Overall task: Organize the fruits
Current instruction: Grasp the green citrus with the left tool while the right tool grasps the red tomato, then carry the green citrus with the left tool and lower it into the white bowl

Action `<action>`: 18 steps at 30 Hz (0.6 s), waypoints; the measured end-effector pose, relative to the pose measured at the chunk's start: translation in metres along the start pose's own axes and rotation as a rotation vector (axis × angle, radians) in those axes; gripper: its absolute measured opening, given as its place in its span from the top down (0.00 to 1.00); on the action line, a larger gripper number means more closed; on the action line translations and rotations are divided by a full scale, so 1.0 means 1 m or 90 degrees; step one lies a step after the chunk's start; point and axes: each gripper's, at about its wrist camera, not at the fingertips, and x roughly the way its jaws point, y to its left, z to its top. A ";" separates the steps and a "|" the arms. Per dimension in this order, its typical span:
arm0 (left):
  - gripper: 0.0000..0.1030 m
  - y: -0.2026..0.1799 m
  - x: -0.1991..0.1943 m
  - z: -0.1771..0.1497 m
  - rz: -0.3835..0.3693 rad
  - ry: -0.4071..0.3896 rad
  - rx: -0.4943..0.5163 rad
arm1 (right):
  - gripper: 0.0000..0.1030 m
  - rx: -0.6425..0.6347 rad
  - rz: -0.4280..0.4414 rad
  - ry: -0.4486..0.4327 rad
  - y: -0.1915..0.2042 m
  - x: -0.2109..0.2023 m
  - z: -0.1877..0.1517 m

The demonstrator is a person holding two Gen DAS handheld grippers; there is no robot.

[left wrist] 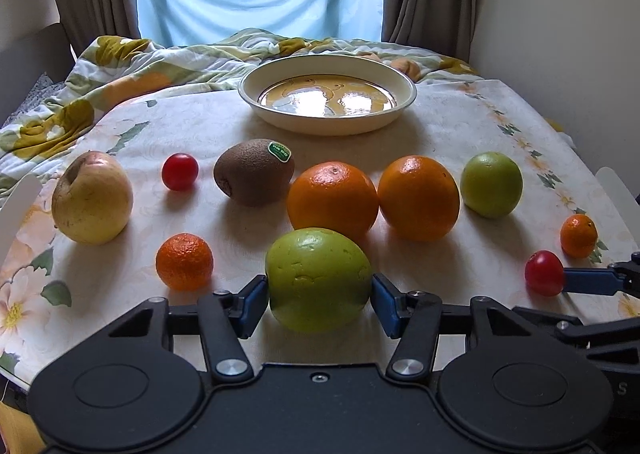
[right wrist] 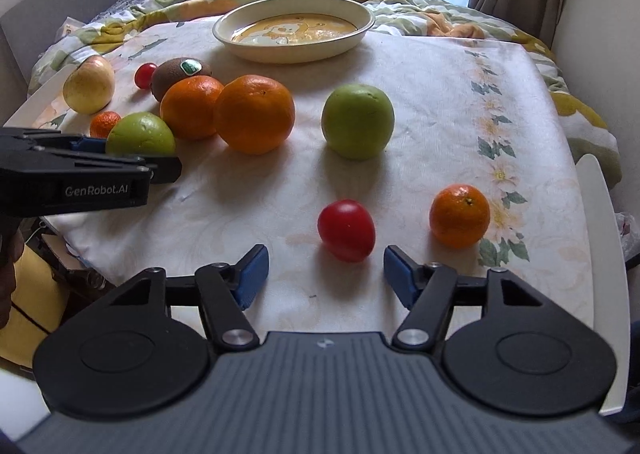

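— So which step is this?
— Picking up. Left gripper (left wrist: 319, 293) pinches the near green fruit (left wrist: 318, 278) on the cloth; right gripper (right wrist: 325, 273) is spread around the tomato (right wrist: 346, 229), not touching.
— Next?
— Probably squeeze, then lift both to the plate (left wrist: 256, 88).

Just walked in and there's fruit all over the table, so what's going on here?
A person with two handheld grippers is sorting fruit. The left gripper is closed on a green apple at the table's near edge. The right gripper is open, with a red tomato just ahead of its fingertips, not gripped. The cream dish at the back holds no fruit yet; the rest lies loose on the floral cloth.
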 end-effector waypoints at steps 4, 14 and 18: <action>0.42 -0.001 -0.001 -0.001 -0.001 -0.003 0.005 | 0.31 0.011 -0.002 -0.007 -0.002 0.003 0.002; 0.42 0.001 -0.006 -0.002 -0.001 -0.004 -0.002 | 0.56 0.015 -0.009 -0.017 -0.003 0.003 0.004; 0.42 0.002 -0.010 0.000 0.001 -0.008 -0.009 | 0.56 0.020 0.002 -0.016 -0.003 0.001 0.005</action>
